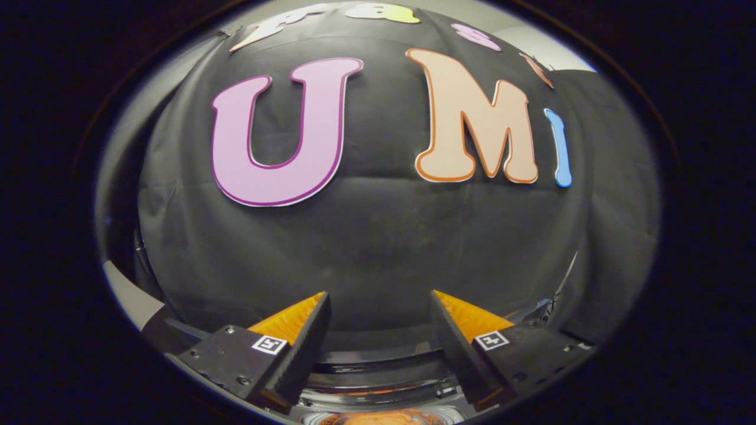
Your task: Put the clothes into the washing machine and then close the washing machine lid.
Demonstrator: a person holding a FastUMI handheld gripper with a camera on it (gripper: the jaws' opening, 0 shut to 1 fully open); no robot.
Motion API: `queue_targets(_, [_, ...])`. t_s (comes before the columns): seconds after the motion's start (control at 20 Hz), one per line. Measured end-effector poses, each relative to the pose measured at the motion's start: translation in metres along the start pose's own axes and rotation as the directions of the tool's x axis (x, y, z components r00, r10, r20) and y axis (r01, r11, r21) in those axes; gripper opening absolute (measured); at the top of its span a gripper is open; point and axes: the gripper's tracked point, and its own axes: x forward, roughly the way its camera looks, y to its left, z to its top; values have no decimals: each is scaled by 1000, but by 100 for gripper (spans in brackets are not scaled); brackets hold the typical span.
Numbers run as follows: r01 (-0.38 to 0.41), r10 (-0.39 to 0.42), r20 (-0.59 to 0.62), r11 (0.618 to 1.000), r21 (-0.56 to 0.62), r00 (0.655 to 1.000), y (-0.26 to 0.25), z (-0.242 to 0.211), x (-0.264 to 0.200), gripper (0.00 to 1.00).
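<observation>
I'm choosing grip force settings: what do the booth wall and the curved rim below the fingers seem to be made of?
Wall: black woven cloth, matte; creases and folds show. Rim beneath the open gripper: probably glossy dark plastic or glass, judging by its bright highlights; likely the washing machine's top.

Your hand-held gripper point(378, 330) has its fingers point(307, 339) spread apart, gripping nothing; their inner faces look ribbed and matt, like rubber, and the blocks behind them look like matt hard plastic with small screws. Beyond them hangs the booth wall point(378, 236), a matt woven cloth, lightly creased. Below, between the fingers, the washing machine point(378, 386) shows glossy, smooth curved rims that catch the light.
</observation>
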Motion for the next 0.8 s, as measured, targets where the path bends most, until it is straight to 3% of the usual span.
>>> queue_targets(0.8, [26,-25,25,1000,-9,999,-11,-13,-63,99])
